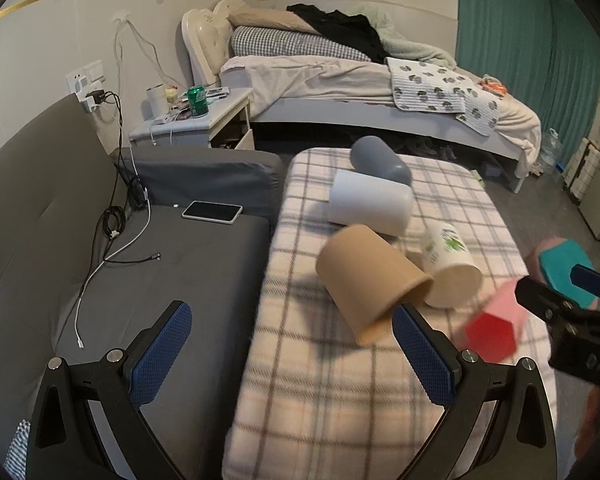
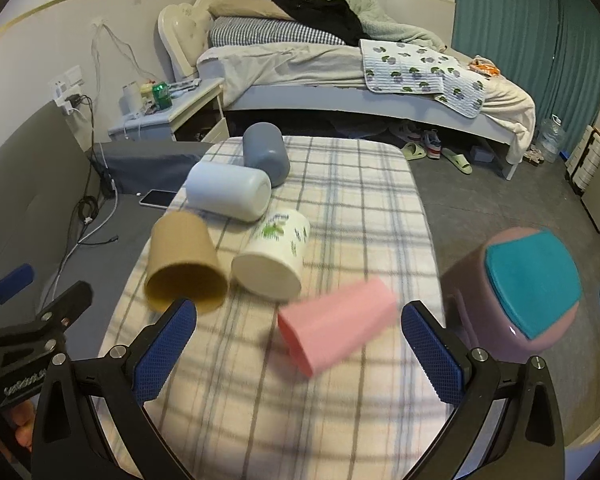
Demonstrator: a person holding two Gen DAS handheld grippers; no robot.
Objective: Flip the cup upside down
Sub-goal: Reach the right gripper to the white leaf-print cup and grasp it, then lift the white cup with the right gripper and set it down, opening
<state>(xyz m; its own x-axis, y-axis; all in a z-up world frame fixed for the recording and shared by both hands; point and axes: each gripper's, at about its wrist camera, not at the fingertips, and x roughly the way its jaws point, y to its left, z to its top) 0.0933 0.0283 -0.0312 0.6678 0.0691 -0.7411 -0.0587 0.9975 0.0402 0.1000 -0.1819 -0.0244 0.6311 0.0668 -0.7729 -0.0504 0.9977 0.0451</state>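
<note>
Approach step, nothing gripped yet. Right claw (image 2: 299,320) has jaws apart w/ the pink cup (image 2: 337,326) on its side on the plaid cushion (image 2: 352,184), between the pads, near end. Left claw (image 1: 291,322) also apart, just beside brown cup (image 1: 372,280). Next: close on pink cup, lift, turn rim down.

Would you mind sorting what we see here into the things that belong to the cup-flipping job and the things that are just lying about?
Belongs to the job:
- pink cup, brown cup, floral white cup, pale blue cup, grey cup, all on their sides
- left gripper and right gripper, both open

Just lying about:
- phone
- charging cables
- green can
- slippers
</note>
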